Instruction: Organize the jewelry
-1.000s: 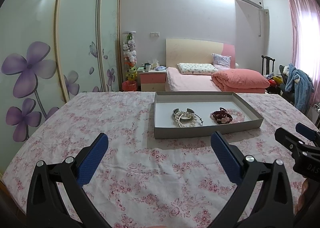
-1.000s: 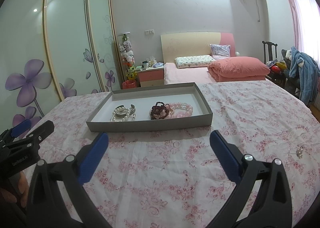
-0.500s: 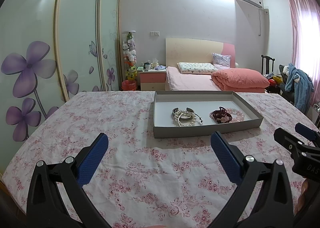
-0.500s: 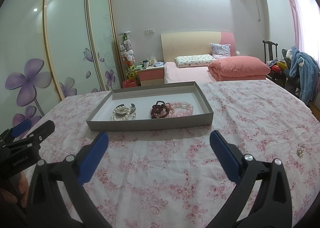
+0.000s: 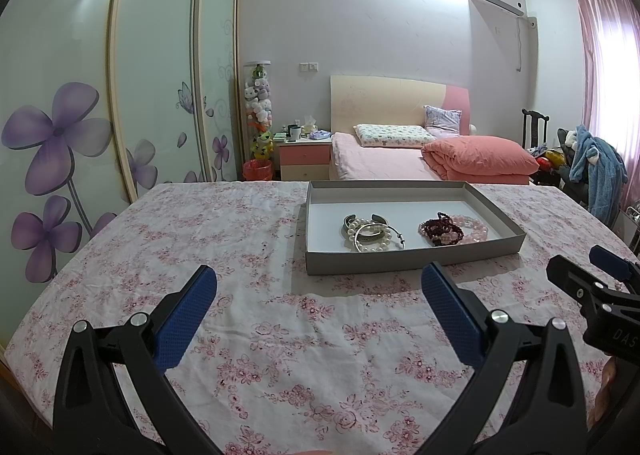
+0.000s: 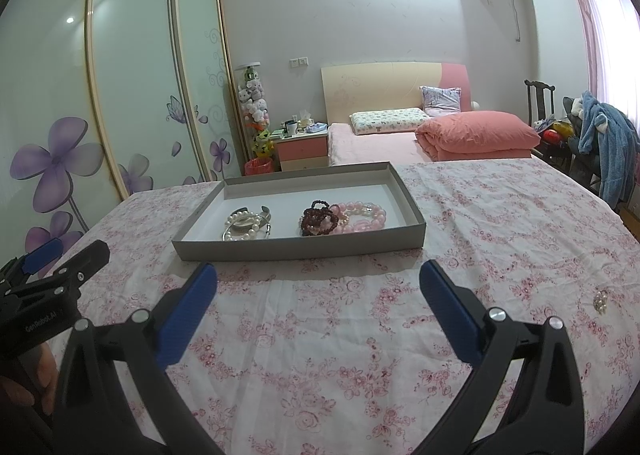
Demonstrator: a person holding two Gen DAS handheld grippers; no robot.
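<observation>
A grey shallow tray (image 5: 400,260) (image 6: 280,249) sits on the floral tablecloth. Inside lie a pearl bracelet with silver bangles (image 5: 370,231) (image 6: 246,224), a dark red bead bracelet (image 5: 440,230) (image 6: 316,217) and a pink bead bracelet (image 5: 472,227) (image 6: 364,215). A small pearl brooch (image 6: 600,301) lies on the cloth at the right. My left gripper (image 5: 318,287) is open and empty, in front of the tray. My right gripper (image 6: 318,287) is open and empty, also in front of the tray. Each gripper shows at the edge of the other's view.
The table (image 5: 160,235) is covered by a pink floral cloth. Behind it stand a bed (image 5: 400,159) with a pink quilt, a nightstand (image 5: 305,159), a sliding wardrobe (image 5: 80,95) at the left and a chair with clothes (image 5: 592,163) at the right.
Both grippers have drifted very slightly; the tray sits a touch higher in the views. Both stay open and empty.
</observation>
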